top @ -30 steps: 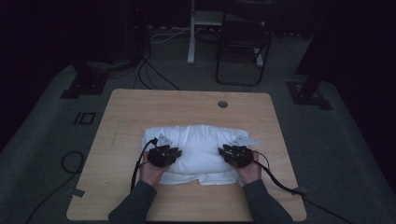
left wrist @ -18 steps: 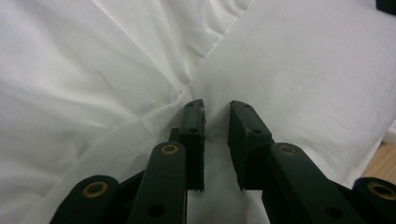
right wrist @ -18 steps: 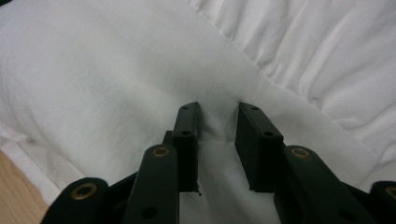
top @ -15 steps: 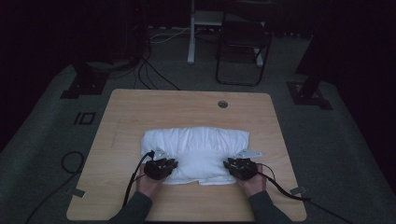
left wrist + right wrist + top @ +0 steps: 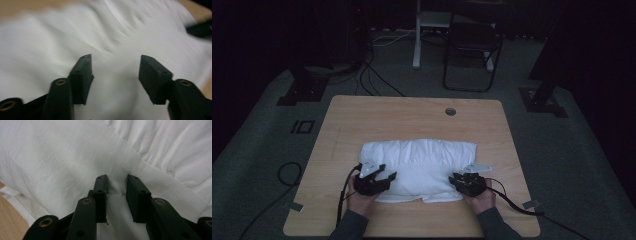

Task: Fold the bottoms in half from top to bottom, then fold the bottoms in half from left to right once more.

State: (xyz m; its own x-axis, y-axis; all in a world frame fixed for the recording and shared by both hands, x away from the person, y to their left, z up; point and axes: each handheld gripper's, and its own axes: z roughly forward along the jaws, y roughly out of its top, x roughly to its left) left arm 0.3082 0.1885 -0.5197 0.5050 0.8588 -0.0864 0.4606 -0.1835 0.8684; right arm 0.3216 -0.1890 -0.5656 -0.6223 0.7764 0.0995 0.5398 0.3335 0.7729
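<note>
Pinching white cloth point(image 5: 62, 165), right fingers point(image 5: 100, 195)

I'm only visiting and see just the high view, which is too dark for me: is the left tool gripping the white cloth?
Observer: No. In the left gripper view, the left gripper has its jaws apart above the cloth, with nothing pinched. They have just been opening.
Operator: And the right one?
Observer: In the right gripper view, the right gripper pinches a raised fold of cloth.
</note>
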